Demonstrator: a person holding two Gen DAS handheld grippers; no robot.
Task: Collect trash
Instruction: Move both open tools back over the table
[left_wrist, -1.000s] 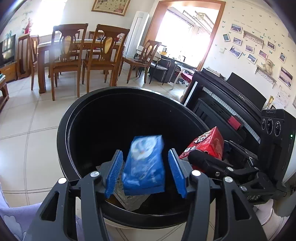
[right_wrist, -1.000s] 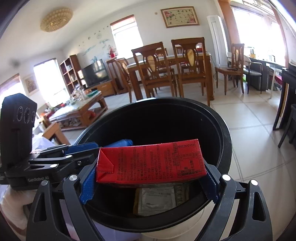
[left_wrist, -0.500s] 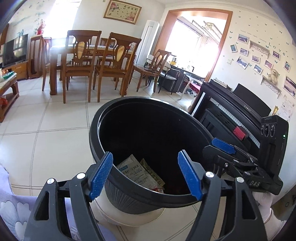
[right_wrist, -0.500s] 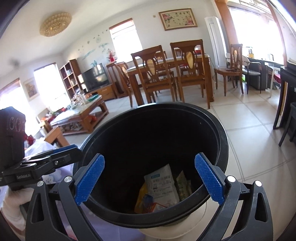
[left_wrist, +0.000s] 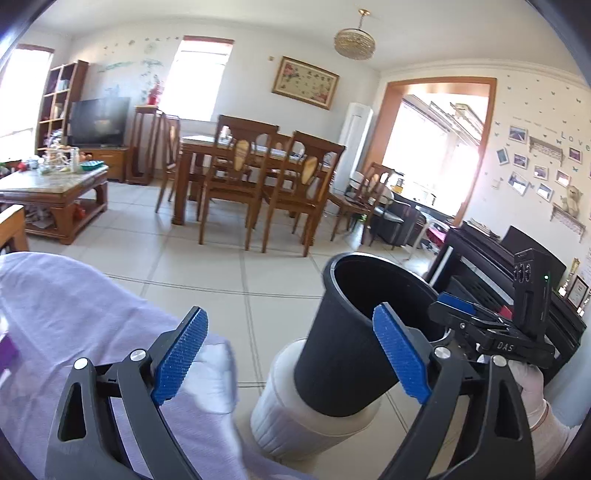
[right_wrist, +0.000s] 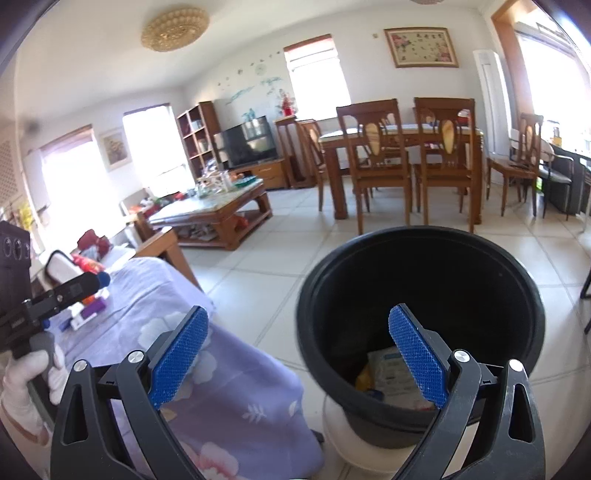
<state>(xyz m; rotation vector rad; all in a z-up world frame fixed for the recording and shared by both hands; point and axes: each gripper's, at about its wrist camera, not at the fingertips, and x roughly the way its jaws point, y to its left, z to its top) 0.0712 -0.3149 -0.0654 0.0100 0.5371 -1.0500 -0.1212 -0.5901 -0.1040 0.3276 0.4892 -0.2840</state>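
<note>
Both tools are empty: the left tool (left_wrist: 291, 354), whose jaws have just been opening, and the right tool (right_wrist: 295, 358) stand wide apart with nothing between them. Wrappers (right_wrist: 391, 373) lie inside the black bin (right_wrist: 421, 236). Small items (right_wrist: 88, 312) on the purple cover (right_wrist: 221, 369) apparently remain for collection.

Two wrist cameras beside the black bin, both facing the dining table

The left wrist view looks from left of the bin (left_wrist: 343, 339), near its outer wall, along its blue fingers (left_wrist: 400, 354) toward the dining table (left_wrist: 207, 147). The right wrist view sits closer above the bin (right_wrist: 421, 280), seeing inside. Both share bin, dining table, television (right_wrist: 247, 142) and purple cloth (right_wrist: 229, 376).
</note>
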